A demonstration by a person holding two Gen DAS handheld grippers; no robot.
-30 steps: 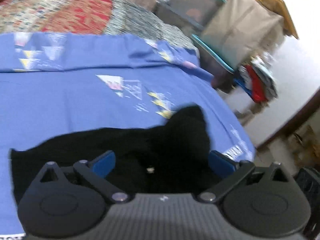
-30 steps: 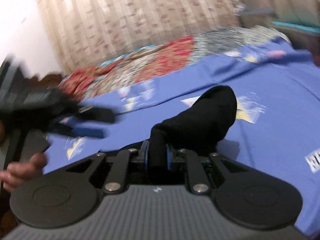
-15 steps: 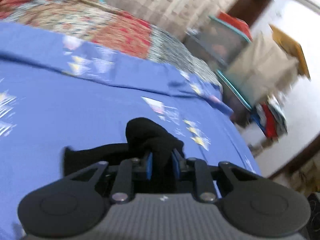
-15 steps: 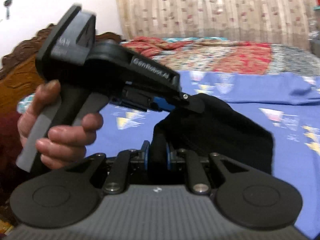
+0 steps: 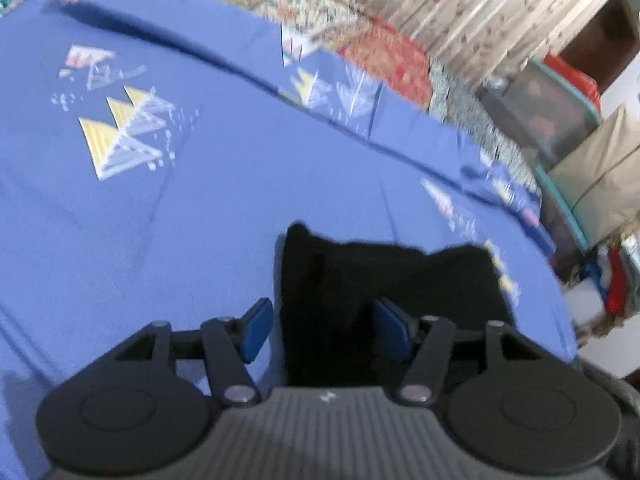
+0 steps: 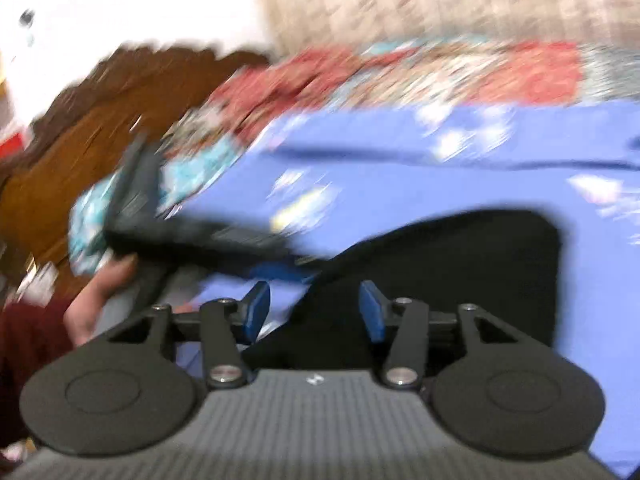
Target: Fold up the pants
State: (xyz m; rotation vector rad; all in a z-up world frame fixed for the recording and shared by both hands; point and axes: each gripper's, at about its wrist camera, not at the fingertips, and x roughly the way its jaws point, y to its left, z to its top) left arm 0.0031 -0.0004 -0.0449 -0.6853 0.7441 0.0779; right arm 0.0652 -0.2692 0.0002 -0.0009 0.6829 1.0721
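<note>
My left gripper (image 5: 318, 326) and right gripper (image 6: 312, 312) have both just been opening, jaws apart, black pants (image 5: 384, 276) loose between them, lying near on the blue sheet (image 5: 200, 208).

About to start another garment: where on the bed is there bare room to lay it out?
Bare blue sheet lies left of the black pants, up to the sheet's ridge. Crowded: the patterned quilt beyond, the bed's right edge by the storage bins.

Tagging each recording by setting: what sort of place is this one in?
Most likely a home bedroom. The black pants lie on a bed with a blue printed sheet, a carved wooden headboard stands at one end, and curtains hang behind.
</note>
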